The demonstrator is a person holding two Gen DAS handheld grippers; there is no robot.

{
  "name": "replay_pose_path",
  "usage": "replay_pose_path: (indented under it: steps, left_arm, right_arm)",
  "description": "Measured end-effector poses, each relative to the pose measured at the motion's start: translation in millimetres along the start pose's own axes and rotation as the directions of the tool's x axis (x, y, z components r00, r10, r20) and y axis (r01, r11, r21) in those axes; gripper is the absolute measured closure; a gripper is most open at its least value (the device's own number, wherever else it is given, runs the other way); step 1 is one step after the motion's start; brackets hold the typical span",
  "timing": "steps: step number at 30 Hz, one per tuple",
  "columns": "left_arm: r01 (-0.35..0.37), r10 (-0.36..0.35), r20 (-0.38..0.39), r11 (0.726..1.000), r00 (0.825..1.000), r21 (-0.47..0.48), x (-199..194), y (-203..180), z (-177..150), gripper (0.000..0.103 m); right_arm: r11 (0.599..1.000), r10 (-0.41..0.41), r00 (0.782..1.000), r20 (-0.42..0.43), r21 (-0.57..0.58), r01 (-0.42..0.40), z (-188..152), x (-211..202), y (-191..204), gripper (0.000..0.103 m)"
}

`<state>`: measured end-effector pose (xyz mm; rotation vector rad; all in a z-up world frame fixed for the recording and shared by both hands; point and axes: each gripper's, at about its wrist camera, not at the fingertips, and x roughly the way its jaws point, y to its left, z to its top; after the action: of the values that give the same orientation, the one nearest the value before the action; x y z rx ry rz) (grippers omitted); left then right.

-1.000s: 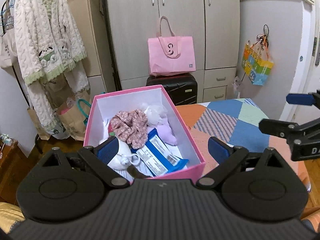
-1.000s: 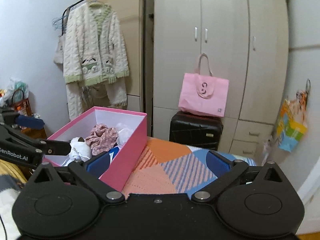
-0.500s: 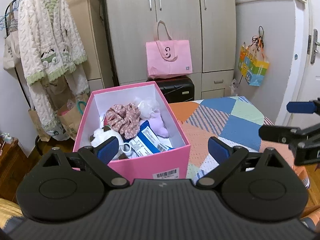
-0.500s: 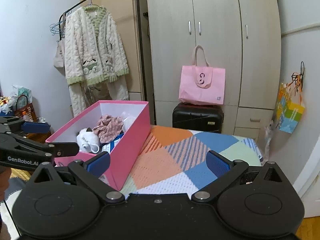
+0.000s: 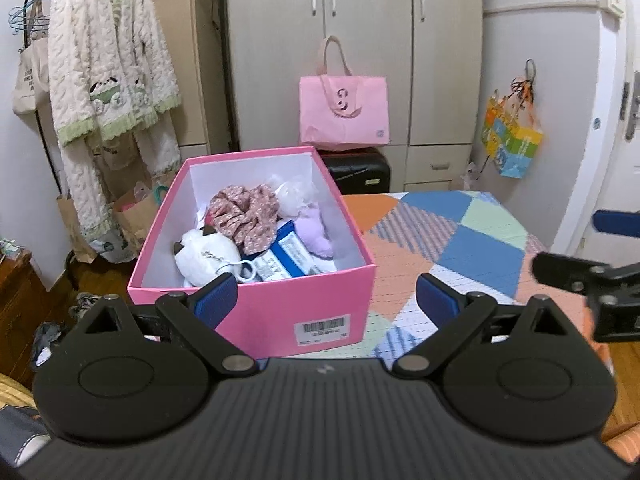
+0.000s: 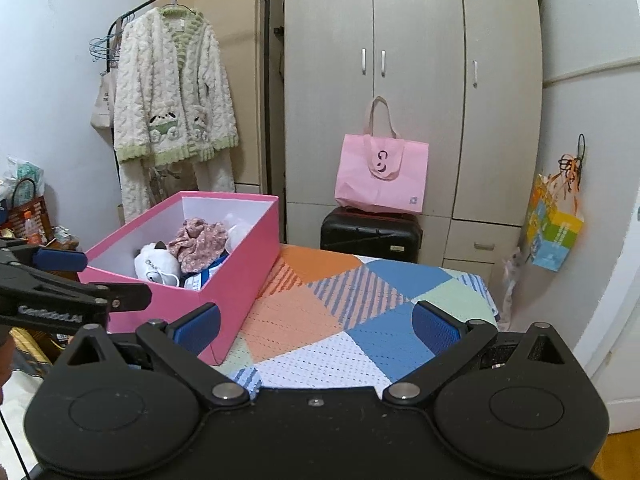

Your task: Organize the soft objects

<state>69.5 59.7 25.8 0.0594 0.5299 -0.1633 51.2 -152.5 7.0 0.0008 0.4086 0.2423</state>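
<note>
A pink box (image 5: 280, 312) stands on the patchwork cloth (image 5: 472, 256). It holds a white plush toy (image 5: 206, 254), a floral scrunchie (image 5: 246, 216), a lilac soft item (image 5: 314, 232), a white fluffy item (image 5: 294, 198) and a blue packet (image 5: 288, 258). My left gripper (image 5: 326, 300) is open and empty, in front of the box's near wall. My right gripper (image 6: 316, 322) is open and empty over the cloth, right of the box (image 6: 244, 264). The plush (image 6: 154, 266) and scrunchie (image 6: 198, 242) show there too.
A wardrobe (image 6: 400, 80) stands behind, with a pink tote bag (image 6: 382, 172) on a black suitcase (image 6: 370, 234). A fluffy robe (image 6: 172, 120) hangs on a rack at the left. A colourful bag (image 6: 554, 232) hangs on the right wall.
Both grippers have pulled back from the box and away from the table. The box now shows its whole front wall with the barcode label. Both stay open and empty.
</note>
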Motion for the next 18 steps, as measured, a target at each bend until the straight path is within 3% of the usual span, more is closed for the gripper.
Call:
replay_pose_path:
  steps: [6, 10, 18]
  left_arm:
    - [0.000, 0.000, 0.032, 1.000, 0.999, -0.006, -9.8, -5.6, -3.3, 0.006]
    - [-0.014, 0.014, 0.017, 1.000, 1.000, -0.009, -5.8, -8.5, -5.0, 0.001]
    - [-0.002, 0.002, -0.005, 0.999, 1.000, -0.038, 1.8, -10.5, -10.5, 0.001]
  right_arm:
    - [1.000, -0.024, 1.000, 0.008, 0.005, 0.024, -1.1, -3.5, 1.1, 0.000]
    - [0.999, -0.041, 0.999, 0.005, -0.001, 0.041, -2.3, -4.2, 3.0, 0.000]
    - [0.998, -0.065, 0.998, 0.003, -0.019, 0.065, -5.6, -3.8, 9.6, 0.000]
